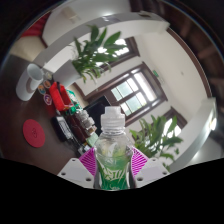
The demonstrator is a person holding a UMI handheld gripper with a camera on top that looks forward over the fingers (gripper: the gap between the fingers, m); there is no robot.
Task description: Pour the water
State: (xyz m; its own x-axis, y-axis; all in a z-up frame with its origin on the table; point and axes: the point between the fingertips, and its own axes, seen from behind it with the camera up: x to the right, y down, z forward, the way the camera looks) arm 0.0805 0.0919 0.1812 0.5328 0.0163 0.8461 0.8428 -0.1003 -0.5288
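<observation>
The hand-held gripper pinches a clear plastic bottle with both pink pads pressed against its sides, just above the green label. The bottle sits upright relative to the fingers, and its white cap looks on. The scene behind is strongly tilted, so the whole gripper and bottle appear rolled over.

Beyond the bottle are a bright window, leafy green plants and a red object to the left. No cup or glass can be identified; a pale rounded thing near the red object is too small to tell.

Judgement: the step is carrying or tipping the bottle toward a receiver. Since the cap seems in place, nothing would come out until it is off. To do it well, keep the squeeze firm but not crushing, since thin plastic buckles. Line the mouth over the receiver first, then roll slowly and watch the flow. Risk: the bottle slipping between the pads while tipped.
</observation>
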